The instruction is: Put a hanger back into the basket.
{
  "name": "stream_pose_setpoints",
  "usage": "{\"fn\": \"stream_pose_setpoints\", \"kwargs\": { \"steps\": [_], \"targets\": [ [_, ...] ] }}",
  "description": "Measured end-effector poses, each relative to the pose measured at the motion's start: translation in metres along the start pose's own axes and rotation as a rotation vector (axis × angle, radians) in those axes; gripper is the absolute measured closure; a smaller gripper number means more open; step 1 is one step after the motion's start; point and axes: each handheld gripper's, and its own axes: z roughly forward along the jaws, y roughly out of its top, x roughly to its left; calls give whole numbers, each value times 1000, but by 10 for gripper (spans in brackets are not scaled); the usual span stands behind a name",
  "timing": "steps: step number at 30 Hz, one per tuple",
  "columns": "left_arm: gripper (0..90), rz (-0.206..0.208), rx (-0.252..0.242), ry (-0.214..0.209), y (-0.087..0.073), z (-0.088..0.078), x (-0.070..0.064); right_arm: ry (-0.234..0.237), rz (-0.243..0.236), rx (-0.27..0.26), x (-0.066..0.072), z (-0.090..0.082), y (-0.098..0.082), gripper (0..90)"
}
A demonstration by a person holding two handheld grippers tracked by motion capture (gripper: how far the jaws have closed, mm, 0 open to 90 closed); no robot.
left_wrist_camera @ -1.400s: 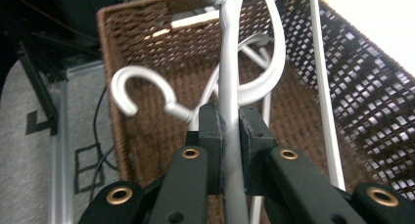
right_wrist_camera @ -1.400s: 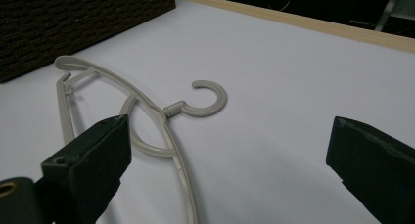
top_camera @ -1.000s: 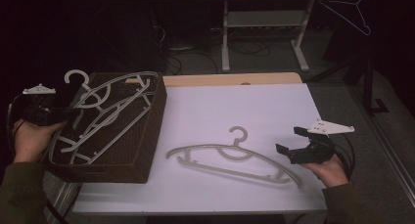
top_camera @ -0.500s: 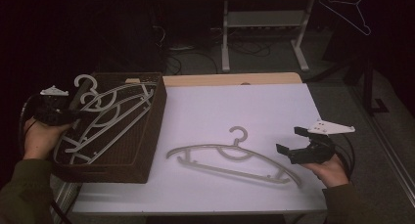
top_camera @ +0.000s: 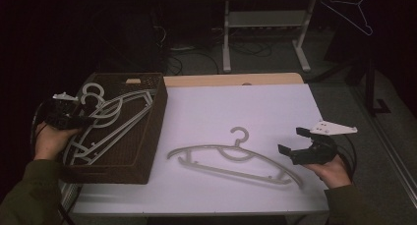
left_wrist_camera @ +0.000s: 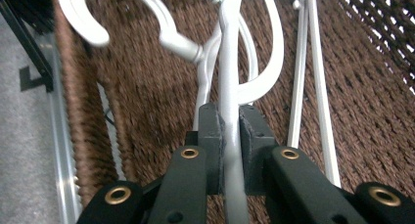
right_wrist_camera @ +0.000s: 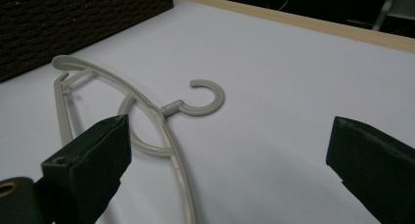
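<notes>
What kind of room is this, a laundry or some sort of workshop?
Probably a workshop or lab: a white-topped table in a dim room, cables on the floor, and hand-held grippers sorting hangers into a basket.

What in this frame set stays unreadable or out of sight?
- Basket contents, high view: overlapping hangers make the count uncertain.
- Held hanger, left gripper view: upper part cut by the top edge, hook blurred.
- Table hanger, right gripper view: lower arm leaves the bottom edge.
- Background, high view: too dark to read.
</notes>
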Motion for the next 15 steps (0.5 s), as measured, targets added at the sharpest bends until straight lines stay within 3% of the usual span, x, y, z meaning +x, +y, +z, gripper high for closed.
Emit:
{"fn": "stream_pose_setpoints", "kwargs": {
  "steps": [3,4,5,11,15],
  "targets": [
    [665,9,-15,18,1,-3,-2,2,-2,2,0,0,0,25],
    [654,9,-15,18,1,-3,-2,2,-2,2,0,0,0,25],
    [629,-15,-50,6,1,-8,0,2,-5,2,0,0,0,24],
    [539,-23,-91,-14,6,-15,-4,2,-5,2,0,0,0,25],
    [453,-10,-134,-52,15,-21,-15,1,-5,1,1,0,1,25]
  ]
}}
